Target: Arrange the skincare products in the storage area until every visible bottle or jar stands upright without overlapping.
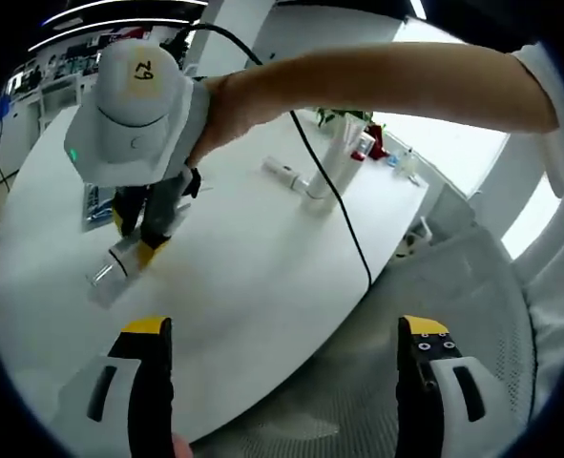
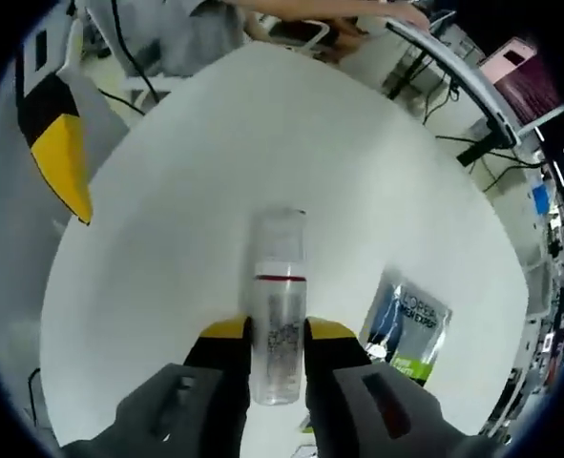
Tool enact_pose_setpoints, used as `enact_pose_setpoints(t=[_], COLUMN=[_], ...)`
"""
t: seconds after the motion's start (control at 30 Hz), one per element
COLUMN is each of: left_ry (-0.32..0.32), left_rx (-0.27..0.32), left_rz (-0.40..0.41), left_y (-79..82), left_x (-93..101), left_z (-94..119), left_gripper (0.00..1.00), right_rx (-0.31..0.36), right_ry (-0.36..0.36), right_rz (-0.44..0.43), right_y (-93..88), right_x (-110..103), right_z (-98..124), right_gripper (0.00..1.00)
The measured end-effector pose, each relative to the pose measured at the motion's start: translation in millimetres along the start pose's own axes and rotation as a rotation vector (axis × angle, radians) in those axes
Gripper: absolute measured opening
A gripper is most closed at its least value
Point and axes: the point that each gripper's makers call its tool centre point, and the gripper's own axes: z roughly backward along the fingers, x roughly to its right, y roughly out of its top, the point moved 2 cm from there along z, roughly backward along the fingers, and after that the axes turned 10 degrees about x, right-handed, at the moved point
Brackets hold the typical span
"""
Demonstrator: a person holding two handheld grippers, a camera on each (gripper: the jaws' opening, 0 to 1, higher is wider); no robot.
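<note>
— Reading any labels from where you are?

— Some. In the right gripper view a flat silver sachet with a green band lies on the round white surface, just right of the right gripper. It carries large pale lettering, too blurred to spell out. The clear cylindrical bottle with a thin red ring has dark speckled print low on its body; I cannot read that either.

— And the handwritten mark?

— In the left gripper view, the white dome on top of the right gripper bears a hand-drawn mark that looks like "67" or "29"; I cannot tell which.

— How is the bottle held?

— The yellow-tipped fingers of the right gripper are clenched on the clear bottle, one against each side of its lower body. In the left gripper view that bottle is tilted near the surface, at its near-left part.

— The person's pose?

— A bare forearm reaches in from the right over the surface, with the hand wrapped round the gripper's body.

— The left gripper?

— Its fingers stand wide apart, released, holding nothing, at the near edge of the surface, above a grey mesh chair seat.

— Other products?

— Far across the surface, a white tube lies on its side, and a tall white bottle stands just beyond it.
</note>
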Motion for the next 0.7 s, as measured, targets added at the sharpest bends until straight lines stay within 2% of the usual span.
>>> enact_pose_setpoints(t=[0.13,0.2,0.27,0.4,0.57,0.7], left_ry=[0.004,0.008,0.008,0.009,0.015,0.007], left_rx=[-0.003,-0.002,0.003,0.023,0.021,0.022], left_rz=[-0.007,-0.007,-0.006,-0.005,-0.014,-0.02], left_y=[-0.6,-0.8,0.6,5.2,4.6,4.3], left_x=[-0.9,-2.2,-1.9,-0.4,-1.9,-1.6], left_z=[0.1,0.2,0.4,1.0,0.5,-0.5], left_gripper=[0.9,0.9,0.9,0.9,0.9,0.91], right_rx=[-0.063,-0.068,-0.051,0.032,0.021,0.011], right_ry=[-0.017,-0.028,-0.069,-0.131,-0.167,-0.164], right_rz=[-0.05,-0.062,-0.145,-0.275,-0.262,-0.277], right_y=[0.4,0.9,-1.9,-7.5,-14.3,-19.0], right_x=[-2.2,-2.9,-2.6,-5.1,-20.8,-34.5], right_z=[1.5,2.8,4.1,6.7,15.2,19.5], right_gripper=[0.21,0.2,0.19,0.19,0.18,0.18])
